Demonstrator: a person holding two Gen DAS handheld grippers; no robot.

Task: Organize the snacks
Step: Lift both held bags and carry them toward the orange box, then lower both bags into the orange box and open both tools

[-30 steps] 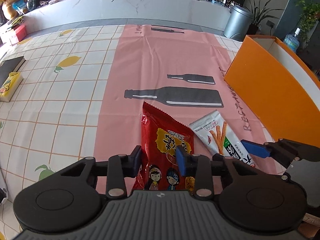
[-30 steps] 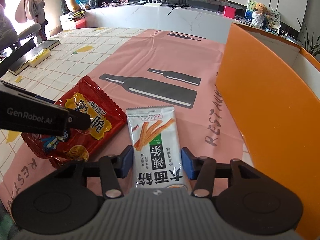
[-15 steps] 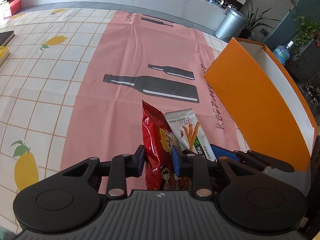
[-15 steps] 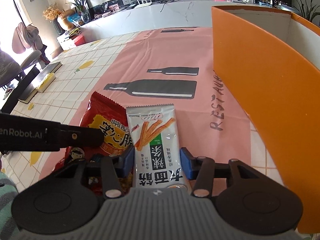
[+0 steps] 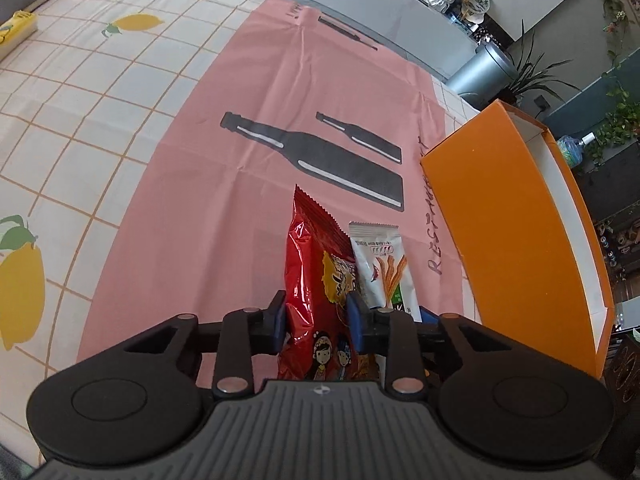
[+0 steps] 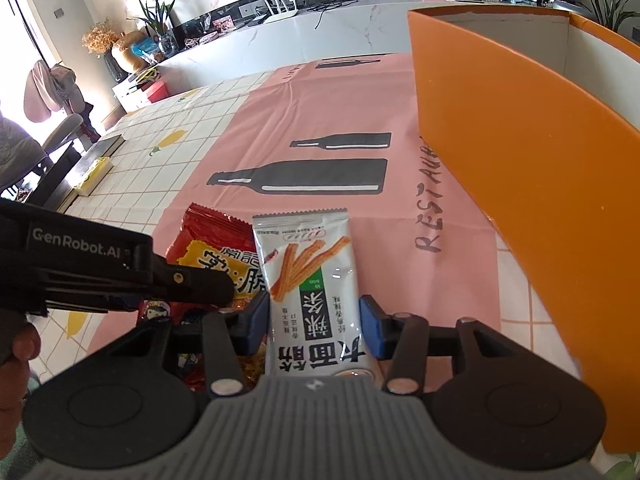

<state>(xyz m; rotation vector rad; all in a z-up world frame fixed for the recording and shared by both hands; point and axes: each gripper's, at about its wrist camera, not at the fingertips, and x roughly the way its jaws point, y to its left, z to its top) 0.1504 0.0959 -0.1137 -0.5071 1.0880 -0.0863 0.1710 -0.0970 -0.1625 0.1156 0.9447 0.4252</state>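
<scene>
A red snack bag (image 5: 308,264) stands on edge, lifted off the pink cloth (image 5: 240,208), with my left gripper (image 5: 316,316) shut on its lower part. Right beside it is a white stick-snack packet (image 6: 308,280), and my right gripper (image 6: 314,320) is shut on it, a blue pad pressing on each long side. The two packs sit side by side, nearly touching. In the right wrist view the left gripper's black finger (image 6: 188,284) crosses in front of the red bag (image 6: 212,244). The white packet (image 5: 380,264) also shows in the left wrist view.
An open orange box (image 5: 512,240) with white inner walls stands close on the right; its near wall (image 6: 520,168) rises beside the right gripper. A book and a yellow pack (image 6: 94,172) lie far left on the lemon-print tablecloth (image 5: 80,128). A person's hand (image 6: 16,352) holds the left gripper.
The red bag went from lying flat to standing on edge as the left jaws closed on it. Both grippers rolled and rose a little, and the white packet came up beside the red bag.
</scene>
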